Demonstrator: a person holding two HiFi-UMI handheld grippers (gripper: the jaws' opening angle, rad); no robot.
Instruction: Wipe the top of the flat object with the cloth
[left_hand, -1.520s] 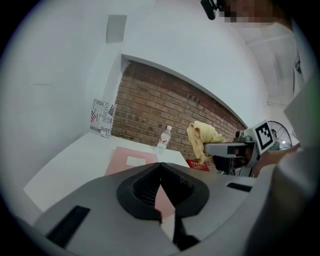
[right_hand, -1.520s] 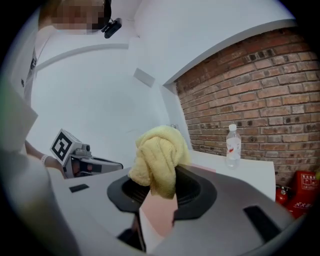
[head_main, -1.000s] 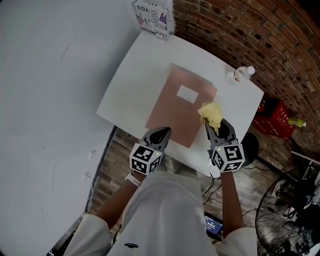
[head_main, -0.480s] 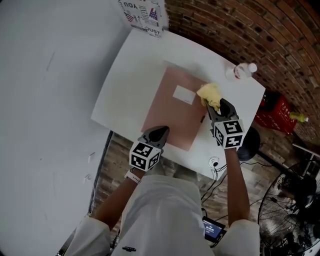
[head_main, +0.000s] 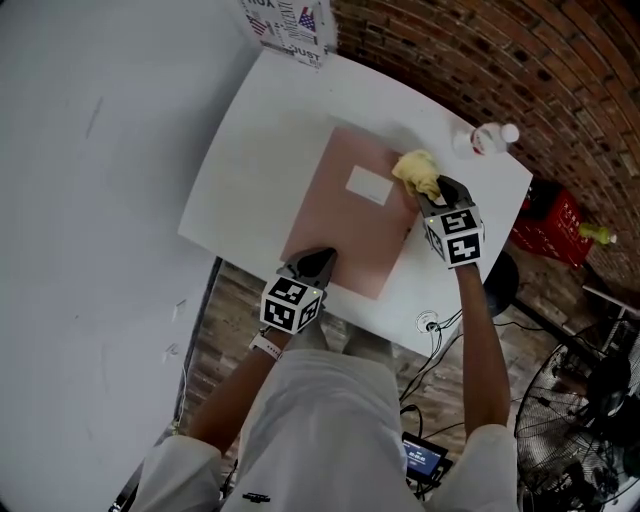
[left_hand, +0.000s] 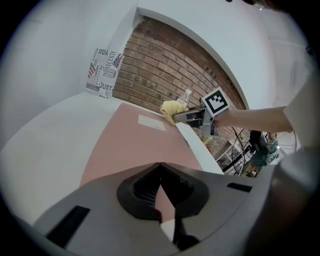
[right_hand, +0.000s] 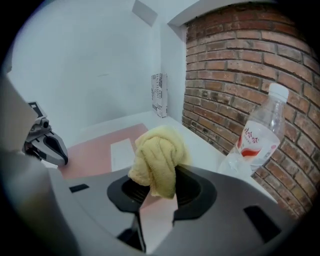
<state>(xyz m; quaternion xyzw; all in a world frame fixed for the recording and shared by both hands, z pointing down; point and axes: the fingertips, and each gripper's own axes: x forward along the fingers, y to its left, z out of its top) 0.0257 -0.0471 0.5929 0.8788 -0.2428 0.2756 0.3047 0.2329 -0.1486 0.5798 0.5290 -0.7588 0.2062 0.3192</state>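
Observation:
A flat pink sheet (head_main: 350, 215) with a white label (head_main: 370, 185) lies on the white table (head_main: 250, 160). My right gripper (head_main: 432, 195) is shut on a bunched yellow cloth (head_main: 418, 172), which rests on the sheet's far right corner. In the right gripper view the cloth (right_hand: 157, 160) hangs out of the jaws over the sheet (right_hand: 95, 155). My left gripper (head_main: 315, 264) is shut and holds nothing, its tip over the sheet's near edge. The left gripper view looks along the sheet (left_hand: 135, 147) to the cloth (left_hand: 171, 107) and the right gripper (left_hand: 175, 116).
A clear water bottle (head_main: 483, 141) (right_hand: 252, 142) stands at the table's far right corner, close to the cloth. A printed box (head_main: 288, 25) stands at the far edge. Brick floor, a red crate (head_main: 548, 225), cables and a fan (head_main: 560, 430) lie beyond the table.
My right gripper has carried the cloth away from me along the sheet's right side, from its near right part to its far right corner. The left gripper has stayed at the near edge.

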